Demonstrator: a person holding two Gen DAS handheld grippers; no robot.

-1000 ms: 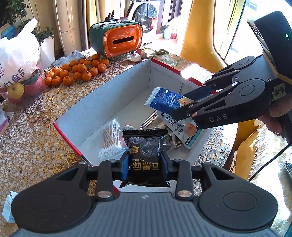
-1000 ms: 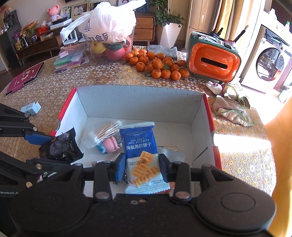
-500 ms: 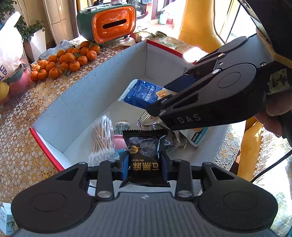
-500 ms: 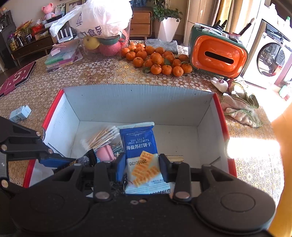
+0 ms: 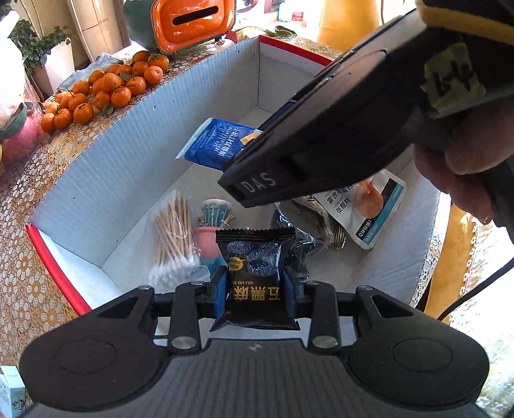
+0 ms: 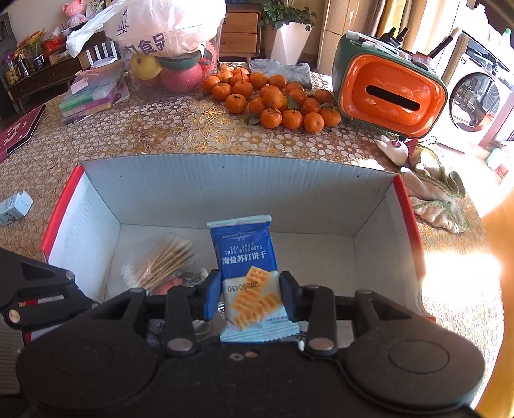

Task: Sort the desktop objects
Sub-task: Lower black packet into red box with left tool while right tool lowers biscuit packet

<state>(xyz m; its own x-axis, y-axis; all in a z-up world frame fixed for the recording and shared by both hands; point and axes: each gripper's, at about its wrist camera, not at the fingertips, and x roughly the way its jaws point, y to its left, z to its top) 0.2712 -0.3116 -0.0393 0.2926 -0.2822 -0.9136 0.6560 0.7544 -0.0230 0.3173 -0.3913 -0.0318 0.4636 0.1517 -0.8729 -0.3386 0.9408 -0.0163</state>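
My left gripper (image 5: pixel 255 289) is shut on a black snack packet (image 5: pixel 255 276), held over the near end of the open white box (image 5: pixel 128 154) with red rims. My right gripper (image 6: pixel 250 294) is shut on a blue soda biscuit packet (image 6: pixel 245 257) over the same box (image 6: pixel 225 189). In the left wrist view the right gripper's black body crosses the upper right, a hand behind it, the biscuit packet (image 5: pixel 215 144) sticking out beyond it. On the box floor lie a bag of cotton swabs (image 5: pixel 175 231), a pink and blue figurine (image 5: pixel 212 222) and a white snack packet (image 5: pixel 369 205).
Several mandarins (image 6: pixel 273 96) and an orange and green tissue holder (image 6: pixel 388 90) stand behind the box. A white plastic bag (image 6: pixel 160 29) over fruit sits at the back left, a small carton (image 6: pixel 14 207) left of the box, a crumpled cloth (image 6: pixel 437 196) right of it.
Both grippers have sunk lower into the box, each with its packet still held. The right gripper now fills more of the left wrist view.
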